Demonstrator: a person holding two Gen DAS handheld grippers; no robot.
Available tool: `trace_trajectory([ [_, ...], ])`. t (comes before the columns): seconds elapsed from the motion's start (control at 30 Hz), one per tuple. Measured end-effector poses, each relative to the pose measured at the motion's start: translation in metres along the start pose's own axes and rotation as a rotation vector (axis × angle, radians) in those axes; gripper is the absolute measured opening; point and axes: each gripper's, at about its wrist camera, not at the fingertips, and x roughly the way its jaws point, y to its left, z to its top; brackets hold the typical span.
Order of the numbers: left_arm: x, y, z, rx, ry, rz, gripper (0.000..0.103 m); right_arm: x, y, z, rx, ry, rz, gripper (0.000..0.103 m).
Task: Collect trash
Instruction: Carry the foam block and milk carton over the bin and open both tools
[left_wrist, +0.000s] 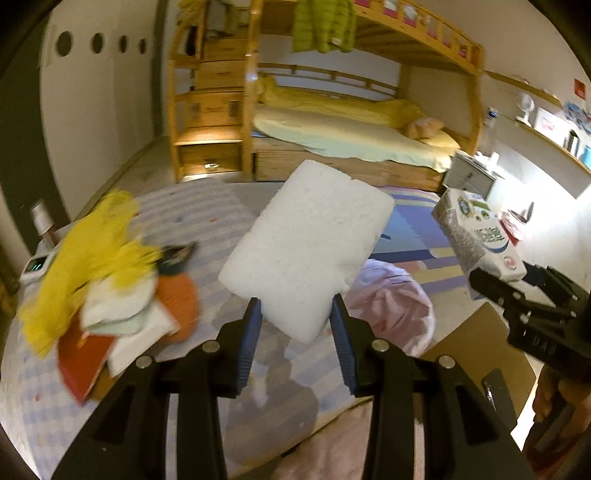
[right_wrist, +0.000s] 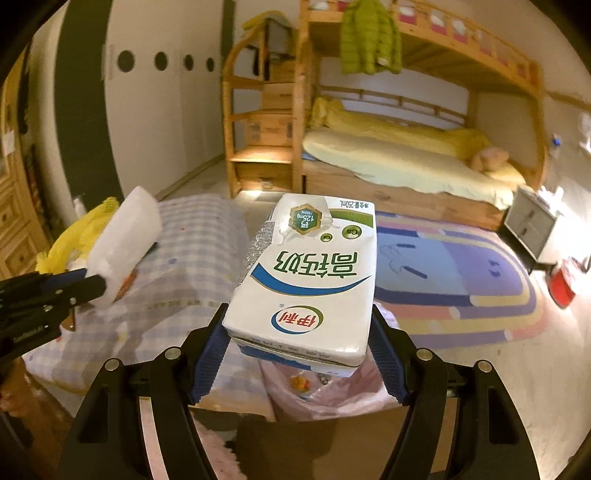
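My left gripper (left_wrist: 295, 314) is shut on a white foam block (left_wrist: 306, 247) and holds it up above the checked table (left_wrist: 207, 214). The block also shows at the left of the right wrist view (right_wrist: 122, 247). My right gripper (right_wrist: 299, 332) is shut on a white milk carton (right_wrist: 306, 280), held above a pink trash bag (right_wrist: 332, 391). The carton shows at the right of the left wrist view (left_wrist: 476, 236), held by the right gripper (left_wrist: 495, 288). The pink bag (left_wrist: 391, 306) sits just beyond the foam block.
A heap of yellow cloth (left_wrist: 96, 251), white paper, an orange item (left_wrist: 181, 302) and a red booklet (left_wrist: 85, 365) lies on the table's left. A bunk bed (left_wrist: 351, 136) stands behind. A striped rug (right_wrist: 461, 280) covers the floor, with a red bin (right_wrist: 563, 288) at the right.
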Motion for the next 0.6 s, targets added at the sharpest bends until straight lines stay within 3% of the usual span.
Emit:
trace_trajectory([
  [0.27,0.044,-0.045,0.023,0.046,0.047,-0.095,0.038,0.006,-0.028,-0.005,0.048,-0.005,-0.003,0.072],
  [0.6,0.11,-0.07,0.049,0.065,0.162,-0.148,0.04,0.057,-0.064,-0.011,0.114,0.071,0.005,0.072],
])
